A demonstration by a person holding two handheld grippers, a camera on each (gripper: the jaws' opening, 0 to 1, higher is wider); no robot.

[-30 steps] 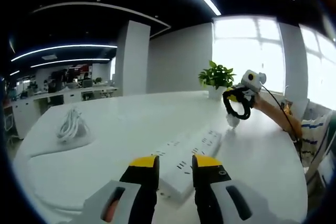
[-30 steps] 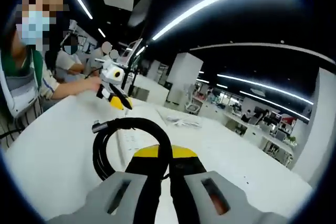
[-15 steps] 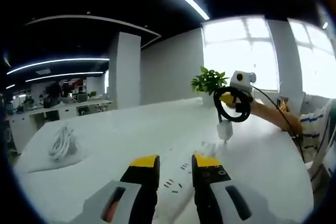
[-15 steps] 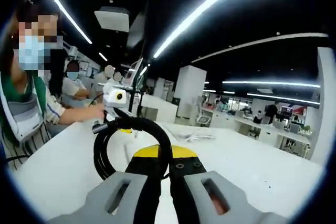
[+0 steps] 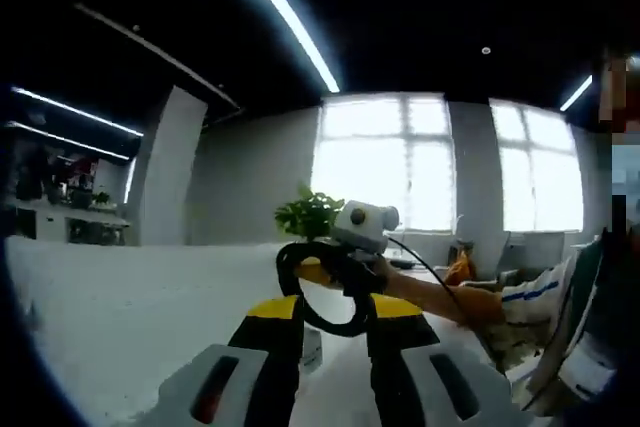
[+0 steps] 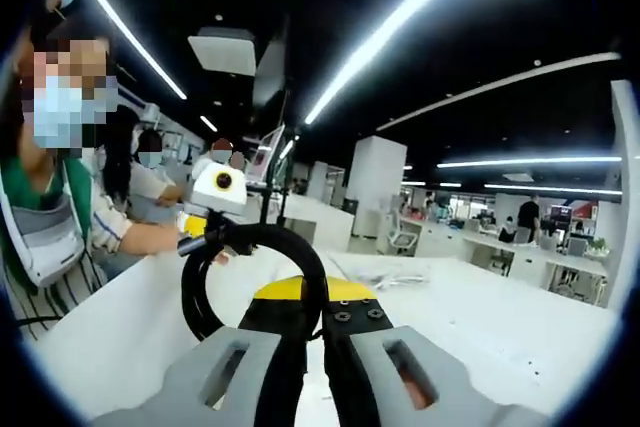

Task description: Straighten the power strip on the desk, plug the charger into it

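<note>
Right gripper [image 6: 320,309]: yellow-tipped jaws clenched on the coiled black charger cable [image 6: 215,282], held above the white desk [image 6: 120,332]. In the left gripper view, the coil [image 5: 325,287] and a small white plug block [image 5: 312,349] are seen between the parted, unloaded jaws of the left gripper [image 5: 334,319]. Green potted plant [image 5: 308,217] noted by the window.
</note>
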